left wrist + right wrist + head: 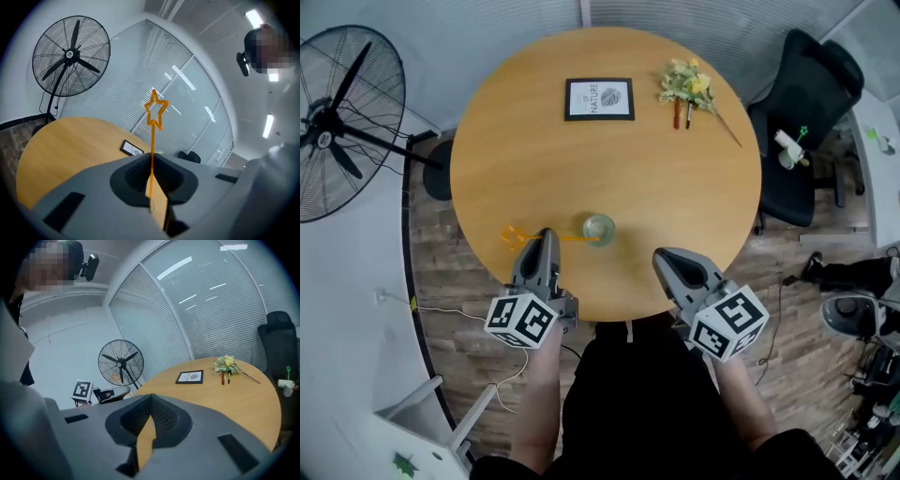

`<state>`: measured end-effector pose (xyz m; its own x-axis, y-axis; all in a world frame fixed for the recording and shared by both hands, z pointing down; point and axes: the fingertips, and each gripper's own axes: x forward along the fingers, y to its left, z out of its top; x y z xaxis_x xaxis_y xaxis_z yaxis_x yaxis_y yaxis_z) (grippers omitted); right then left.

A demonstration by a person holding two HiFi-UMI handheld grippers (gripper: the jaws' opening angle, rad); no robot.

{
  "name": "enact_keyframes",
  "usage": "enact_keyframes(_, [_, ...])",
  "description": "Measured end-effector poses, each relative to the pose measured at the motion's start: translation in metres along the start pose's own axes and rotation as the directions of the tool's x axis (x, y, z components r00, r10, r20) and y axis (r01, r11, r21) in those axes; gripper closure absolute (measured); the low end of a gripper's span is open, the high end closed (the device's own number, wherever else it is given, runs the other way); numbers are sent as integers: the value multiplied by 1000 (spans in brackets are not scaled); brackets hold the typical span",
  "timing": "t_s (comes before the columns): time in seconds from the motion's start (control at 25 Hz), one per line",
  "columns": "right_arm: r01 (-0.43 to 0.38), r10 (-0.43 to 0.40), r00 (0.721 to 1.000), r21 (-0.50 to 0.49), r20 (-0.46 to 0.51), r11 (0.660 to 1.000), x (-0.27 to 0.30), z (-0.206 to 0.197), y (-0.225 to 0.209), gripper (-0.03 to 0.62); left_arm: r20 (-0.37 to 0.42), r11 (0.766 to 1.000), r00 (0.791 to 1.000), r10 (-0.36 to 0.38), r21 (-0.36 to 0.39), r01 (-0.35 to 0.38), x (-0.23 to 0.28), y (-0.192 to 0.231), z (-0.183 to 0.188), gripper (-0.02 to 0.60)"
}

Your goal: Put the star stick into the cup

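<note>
Star stick [570,238], orange and thin, pinched between the pressed jaws of the left claw [546,234]. It lies level over the near edge of the round wooden bench [609,159], with its star end to the person's left. Its plain end reaches the rim of the small clear cup [599,228], which stands just beside the claw; whether the tip is inside cannot be told. In the left gripper view the stick [152,136] rises out of the closed jaws. The right claw [660,255] hovers at the bench edge right of the cup, its jaws pressed together on nothing. Both forearms reach forward from the body, each hand behind its marker cube. On the far side lies a framed print [599,98] reading "OF NATURE", with a flower sprig [689,86] to its right.
</note>
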<state>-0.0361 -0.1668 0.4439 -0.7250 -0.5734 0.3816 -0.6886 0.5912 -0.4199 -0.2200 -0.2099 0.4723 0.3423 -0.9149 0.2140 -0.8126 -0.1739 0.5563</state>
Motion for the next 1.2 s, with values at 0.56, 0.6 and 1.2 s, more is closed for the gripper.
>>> enact_keyframes(0.56, [0,3,998,55,-59,998,-30,-3,24,585,-105,999,994,26,-23,-28,-27,-21,-19,569])
enact_keyframes(0.6, [1,2,998,59,-61,998,-30,-4,23,585,-112,999,993,27,-25,-30,-27,-20,-22,569])
enact_keyframes(1.2, [-14,21,996,76,-83,997,-25,-7,25,585,-175,998,984,44,-25,-49,-22,-17,-49,569])
